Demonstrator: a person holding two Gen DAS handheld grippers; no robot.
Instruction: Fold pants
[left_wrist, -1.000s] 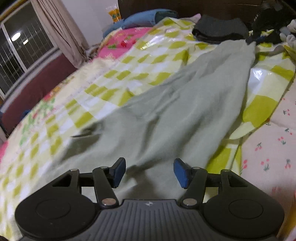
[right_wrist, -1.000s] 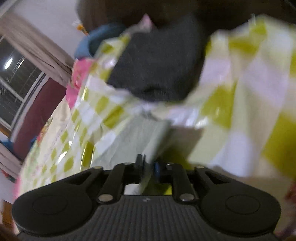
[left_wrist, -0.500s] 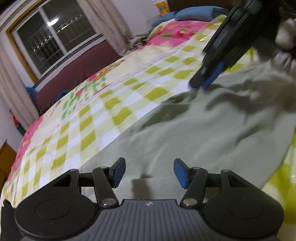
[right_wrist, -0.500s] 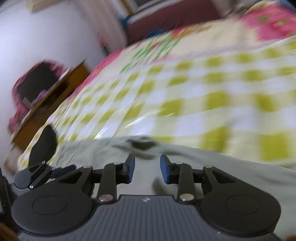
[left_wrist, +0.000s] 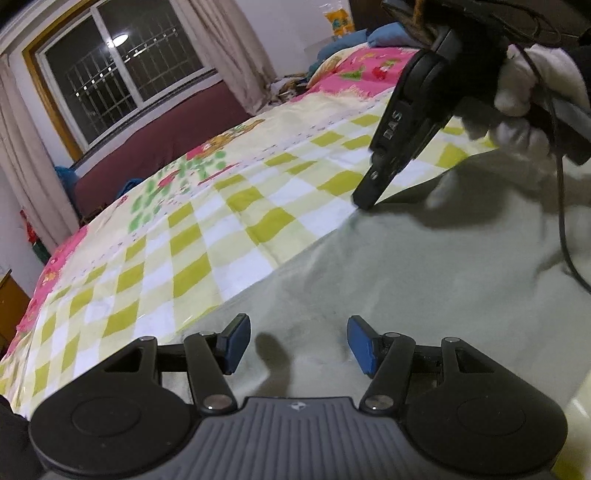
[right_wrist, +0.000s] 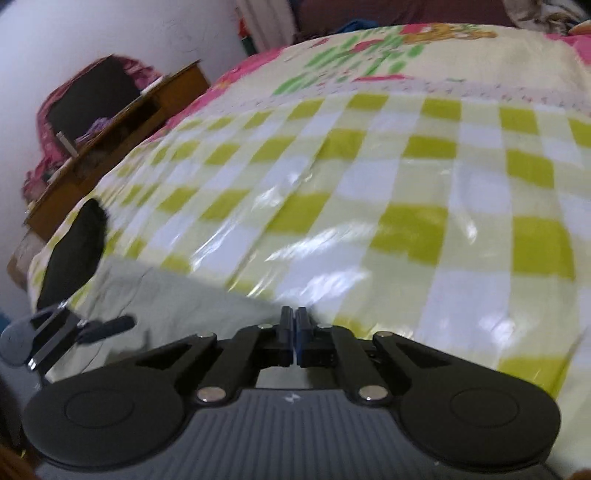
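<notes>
Pale grey-green pants (left_wrist: 424, 266) lie spread on the checked bed cover (left_wrist: 207, 251). My left gripper (left_wrist: 295, 341) is open, its blue pads low over the pants fabric near one edge. My right gripper (right_wrist: 294, 334) is shut at the far edge of the pants (right_wrist: 177, 306), where the fabric meets the cover; whether fabric sits between the pads is hidden. The right gripper also shows in the left wrist view (left_wrist: 365, 201), tips down at the pants' edge, held by a white-gloved hand (left_wrist: 517, 96). The left gripper shows at the left of the right wrist view (right_wrist: 107, 326).
The yellow-green checked, glossy cover (right_wrist: 406, 192) stretches beyond the pants. A window (left_wrist: 122, 66) with curtains and a dark red wall band lie past the bed. A wooden desk (right_wrist: 110, 136) stands by the bed's far corner. A black cable (left_wrist: 563, 221) hangs over the pants.
My right gripper has closed from slightly open to shut at the pants' edge. The left gripper stays open over the fabric; its view has shifted slightly.
</notes>
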